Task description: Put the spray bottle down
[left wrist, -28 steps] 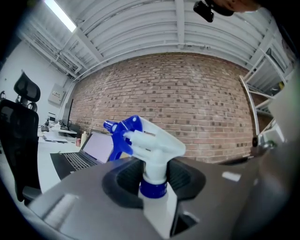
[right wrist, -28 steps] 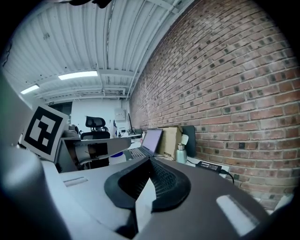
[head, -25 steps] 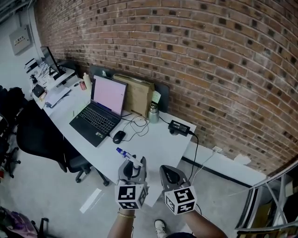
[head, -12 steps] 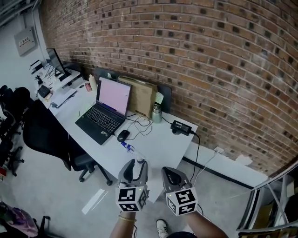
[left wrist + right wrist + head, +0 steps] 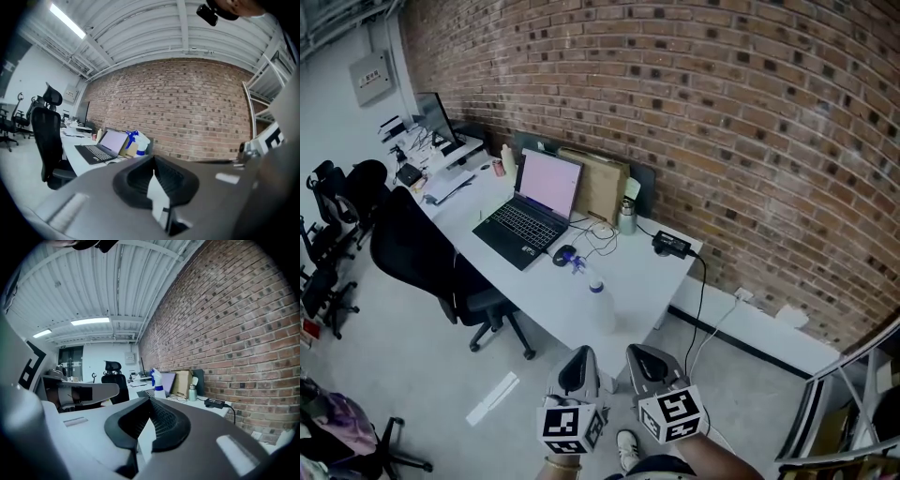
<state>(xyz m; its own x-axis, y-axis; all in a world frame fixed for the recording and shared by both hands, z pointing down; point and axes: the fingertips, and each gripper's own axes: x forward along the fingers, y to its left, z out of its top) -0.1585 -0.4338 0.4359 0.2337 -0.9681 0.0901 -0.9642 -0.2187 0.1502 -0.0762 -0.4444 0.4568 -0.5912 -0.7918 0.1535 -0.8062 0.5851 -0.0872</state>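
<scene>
1. plainly, in the head view the left hand-held gripper (image 5: pixel 578 364) and the right hand-held gripper (image 5: pixel 643 361) sit side by side at the bottom of the frame. both aim toward the white surface (image 5: pixel 649 274), well apart from it, and neither carries anything. the spray bottle (image 5: pixel 598 300) stands upright on the surface near its front edge, close to the mouse (image 5: pixel 563 254) and the laptop (image 5: pixel 528 208).
2. in the left gripper view, the left hand-held gripper (image 5: pixel 153 164) has its jaws closed together with nothing between them, and it points about level. the spray bottle (image 5: pixel 138 141) stands far beyond the tips, beside the laptop (image 5: pixel 100 148).
3. in the right gripper view, the right hand-held gripper (image 5: pixel 148 409) has its jaws pressed together and empty. the spray bottle (image 5: pixel 158 382) stands ahead on the surface, well clear of the tips.
</scene>
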